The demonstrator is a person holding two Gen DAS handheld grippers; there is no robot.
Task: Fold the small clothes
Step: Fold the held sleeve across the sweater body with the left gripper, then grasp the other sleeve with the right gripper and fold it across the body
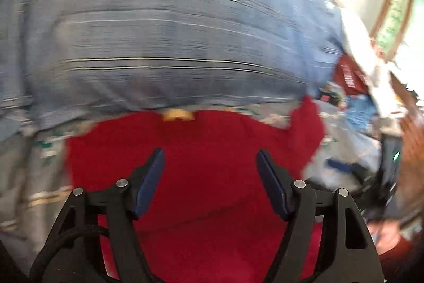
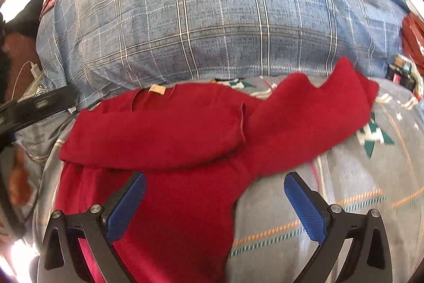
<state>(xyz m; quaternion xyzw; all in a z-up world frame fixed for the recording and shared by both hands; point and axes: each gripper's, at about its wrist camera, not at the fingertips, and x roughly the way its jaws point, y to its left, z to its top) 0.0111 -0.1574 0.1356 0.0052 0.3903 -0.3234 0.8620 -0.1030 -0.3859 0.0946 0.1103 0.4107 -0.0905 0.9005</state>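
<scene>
Two grippers, left gripper (image 1: 210, 178) and right gripper (image 2: 214, 199), hover spread wide, gripping nothing, over a red sweater (image 2: 169, 139) lying on the grey sheet (image 2: 357, 190) near a plaid pillow (image 2: 212, 17).

Bulky plaid pillow (image 2: 217, 25) just behind red garment (image 2: 185, 134); bedsheet (image 2: 357, 190) rightward bare.

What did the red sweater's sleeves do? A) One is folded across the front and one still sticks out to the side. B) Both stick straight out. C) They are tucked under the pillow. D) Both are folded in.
A: in the right wrist view, one sleeve lies folded across the chest of the red sweater, while the other sleeve stretches out sideways over the grey bedsheet.
</scene>
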